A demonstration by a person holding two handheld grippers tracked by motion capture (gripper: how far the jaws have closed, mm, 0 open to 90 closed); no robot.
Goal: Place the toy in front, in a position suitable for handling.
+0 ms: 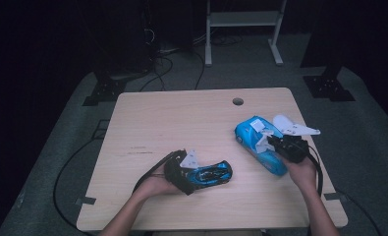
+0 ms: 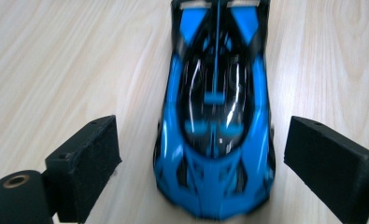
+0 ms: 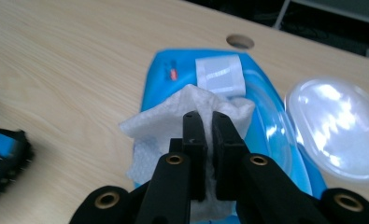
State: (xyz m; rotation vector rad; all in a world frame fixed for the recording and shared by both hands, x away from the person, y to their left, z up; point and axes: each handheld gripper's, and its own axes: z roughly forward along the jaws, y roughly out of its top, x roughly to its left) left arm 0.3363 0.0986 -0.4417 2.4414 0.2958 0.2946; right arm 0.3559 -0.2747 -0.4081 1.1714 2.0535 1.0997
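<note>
Your left hand (image 1: pixel 154 186) rises from the bottom edge of the high view, left of centre, and holds the left gripper (image 1: pixel 185 173) level, pointing toward the frame's right. Its jaws stand released, wide on either side of the blue toy car (image 2: pixel 216 126), whose near end sits between them with clear gaps to both pads; the car lies on the wooden table (image 1: pixel 172 123) just below mid-frame. Its far end is cut off at the top of the left gripper view, which is slightly blurred.

Your right hand (image 1: pixel 302 172) enters at lower right, with the right gripper (image 3: pixel 209 128) clenched on a white wipe (image 3: pixel 161 123) drawn up out of the blue wipes pack (image 1: pixel 258 145), right of centre in the high view. The pack's clear lid (image 3: pixel 334 133) stands open at the right of the right gripper view.

Farther up the table a round cable hole (image 1: pixel 237 102) marks the top. Beyond the far edge, cables and a white stand (image 1: pixel 243 19) fade into darkness.
</note>
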